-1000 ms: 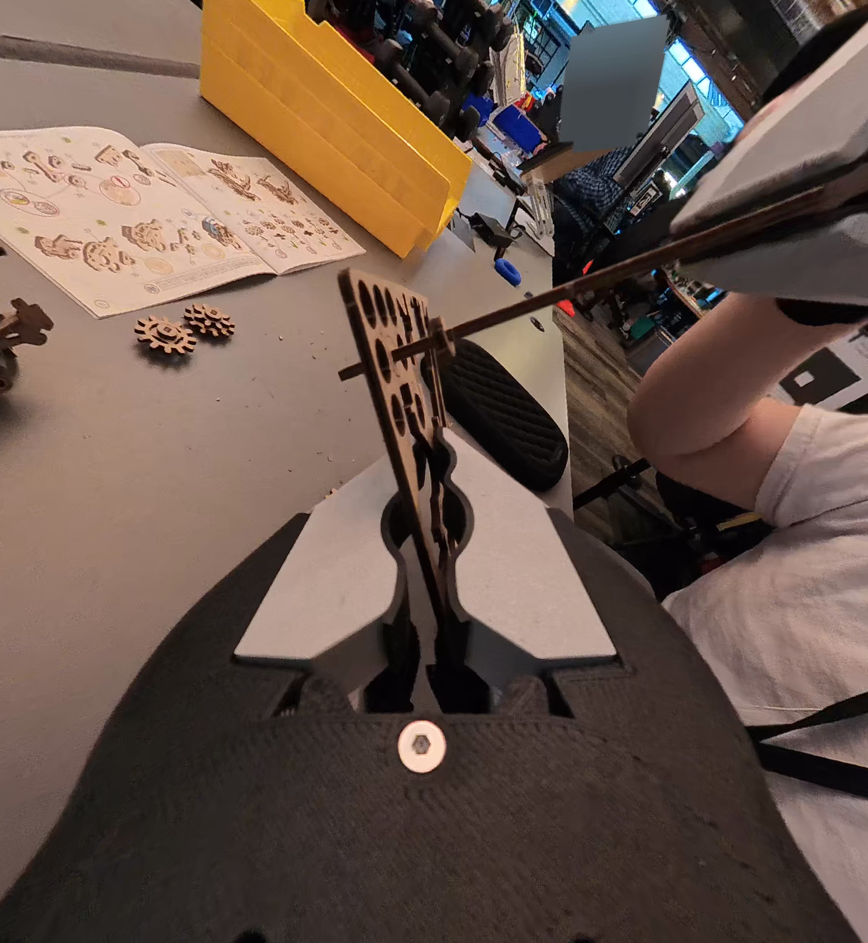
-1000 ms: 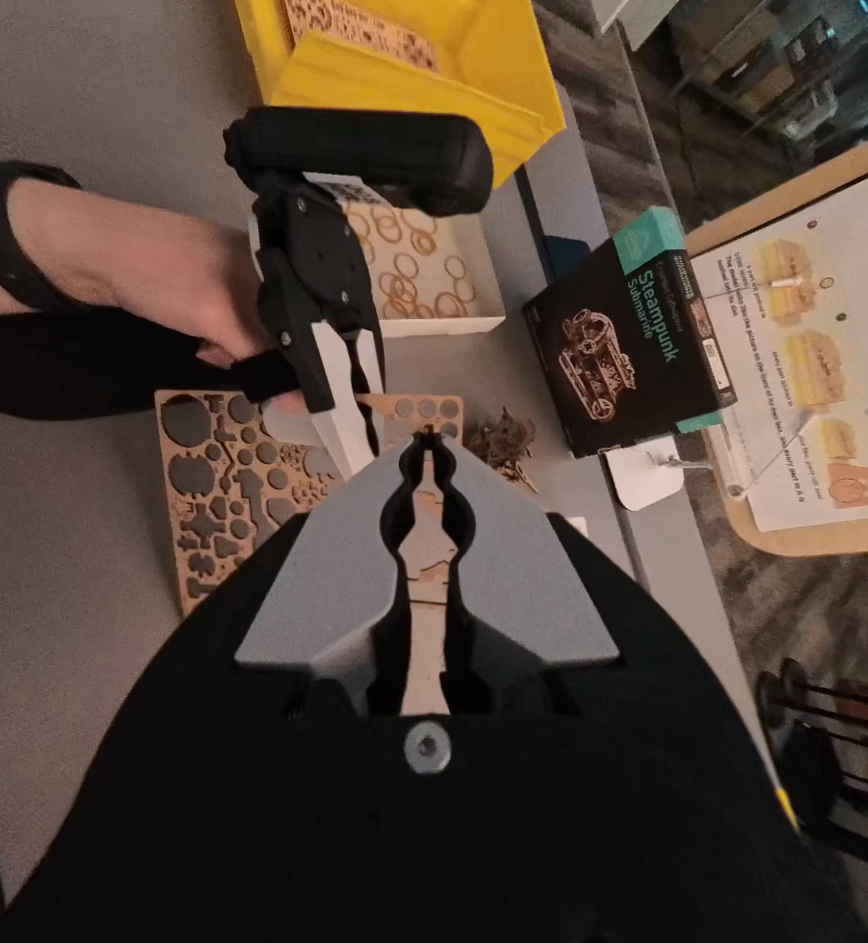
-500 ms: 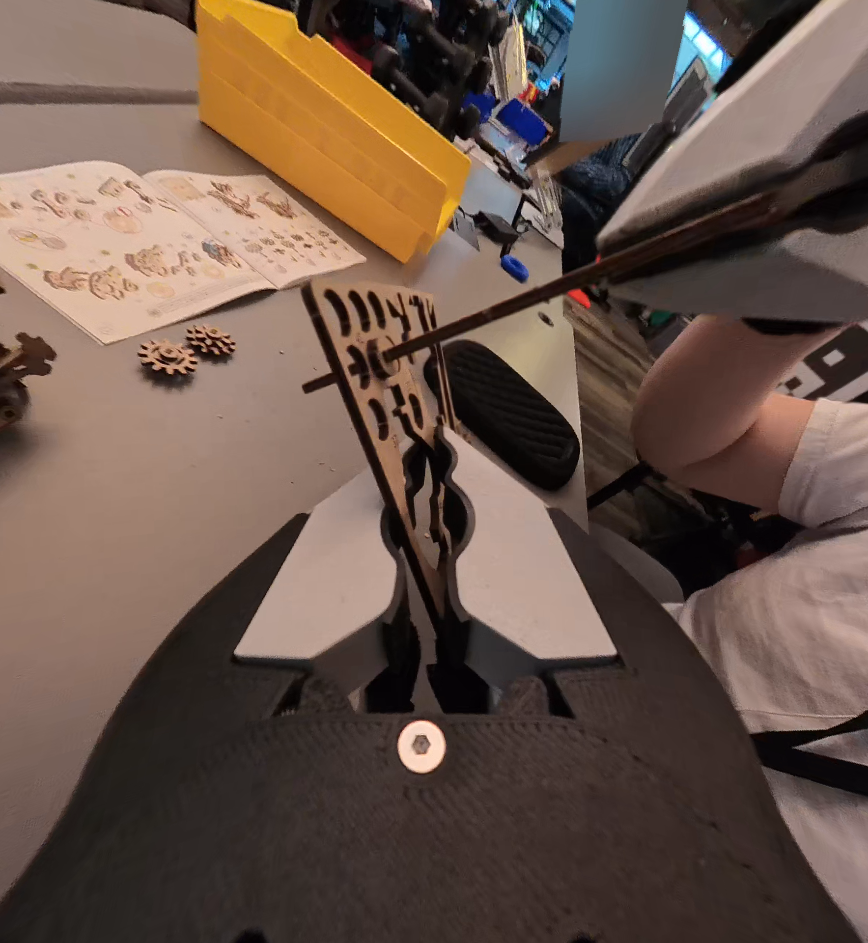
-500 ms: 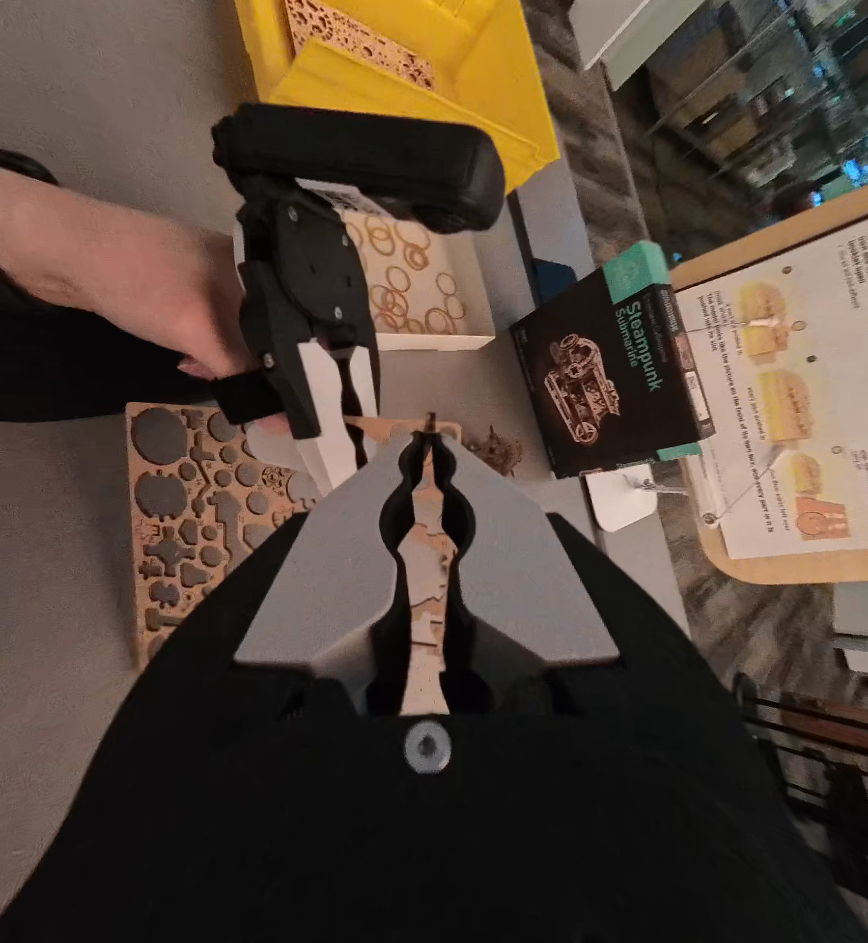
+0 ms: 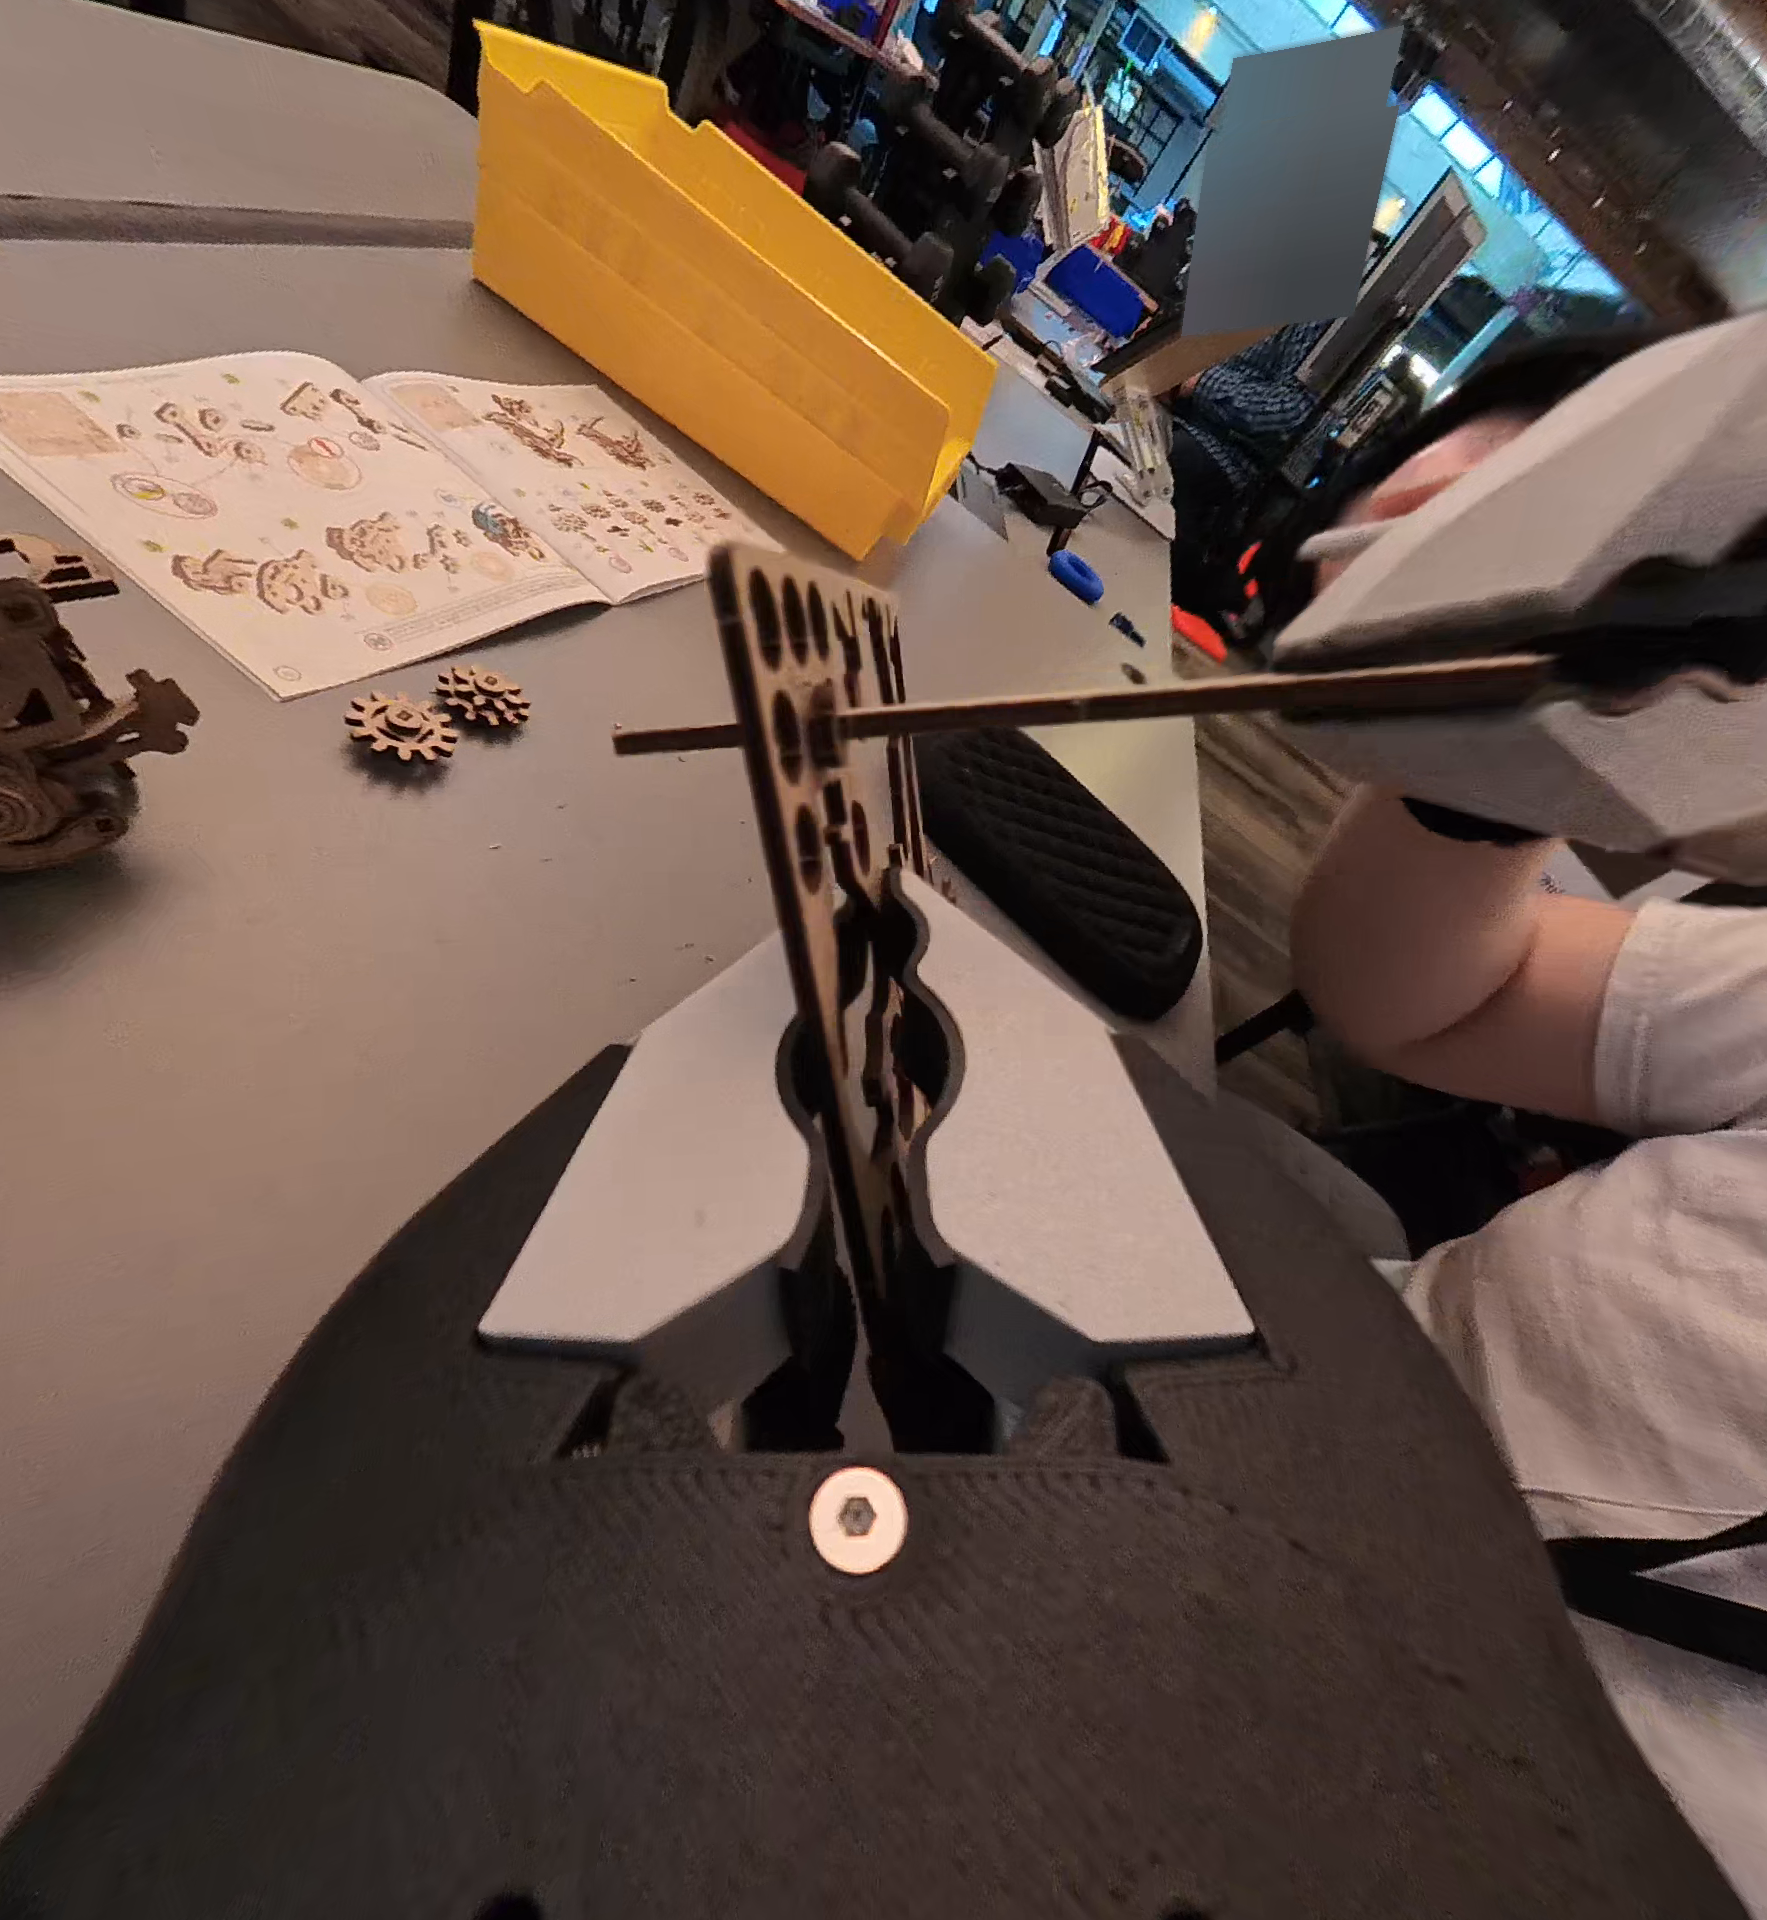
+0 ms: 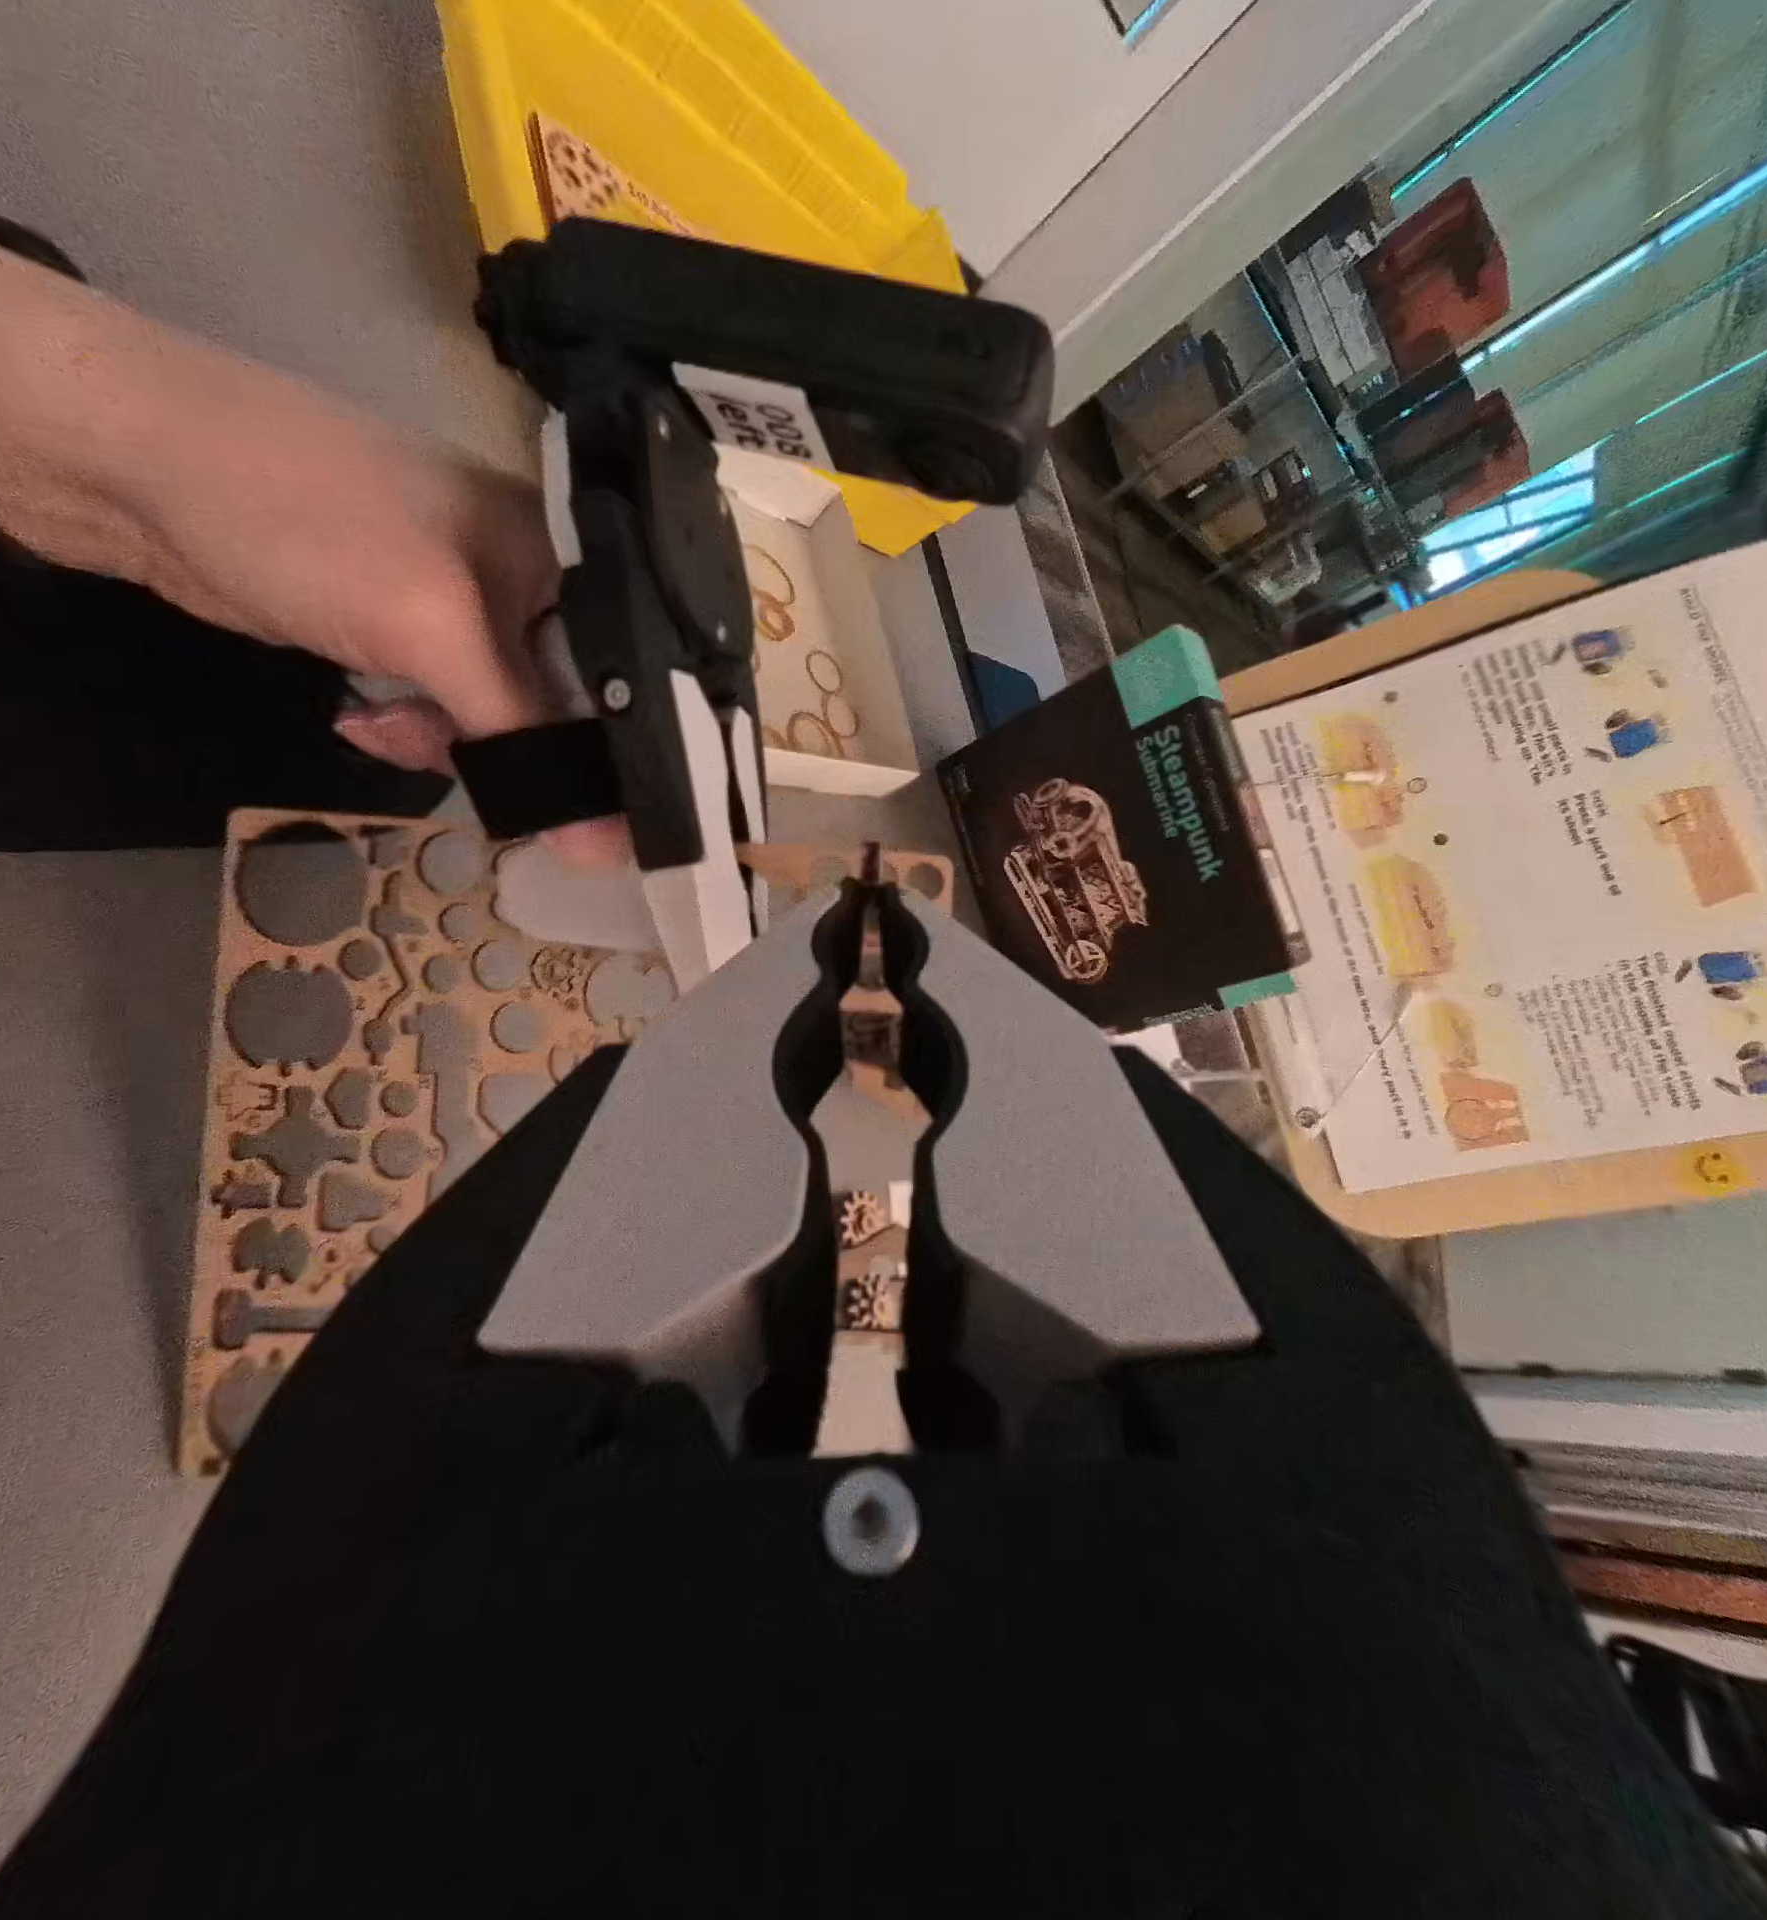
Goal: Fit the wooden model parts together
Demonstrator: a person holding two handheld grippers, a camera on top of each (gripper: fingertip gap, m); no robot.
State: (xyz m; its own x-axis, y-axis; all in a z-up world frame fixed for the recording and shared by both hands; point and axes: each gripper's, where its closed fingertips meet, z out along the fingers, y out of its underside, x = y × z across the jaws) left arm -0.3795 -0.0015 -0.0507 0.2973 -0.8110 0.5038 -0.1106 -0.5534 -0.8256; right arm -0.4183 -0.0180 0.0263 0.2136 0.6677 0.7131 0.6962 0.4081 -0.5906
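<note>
My left gripper (image 5: 858, 904) is shut on a thin laser-cut wooden sheet (image 5: 806, 665) and holds it on edge above the grey table. My right gripper (image 5: 1294, 665), at the upper right of the left wrist view, is shut on a thin wooden stick (image 5: 1118, 701). The stick passes through a hole in the sheet and its tip sticks out on the far side. In the right wrist view my right gripper (image 6: 868, 894) shows the stick (image 6: 868, 862) end-on against the sheet's face (image 6: 339, 1039). A hand holds the left gripper (image 6: 723, 935) there.
A yellow bin (image 5: 713, 312), an open instruction booklet (image 5: 287, 499), two small wooden gears (image 5: 401, 727) and a part-built wooden model (image 5: 6, 727) lie on the table. A black ridged pad (image 5: 1055, 862) lies by the edge. A black box (image 6: 1118, 831) and a white tray of rings (image 6: 806, 665) stand behind.
The stick stays through the sheet's hole. The right gripper has swung down, so the stick now lies nearly level instead of slanting up. The sheet has turned more upright.
</note>
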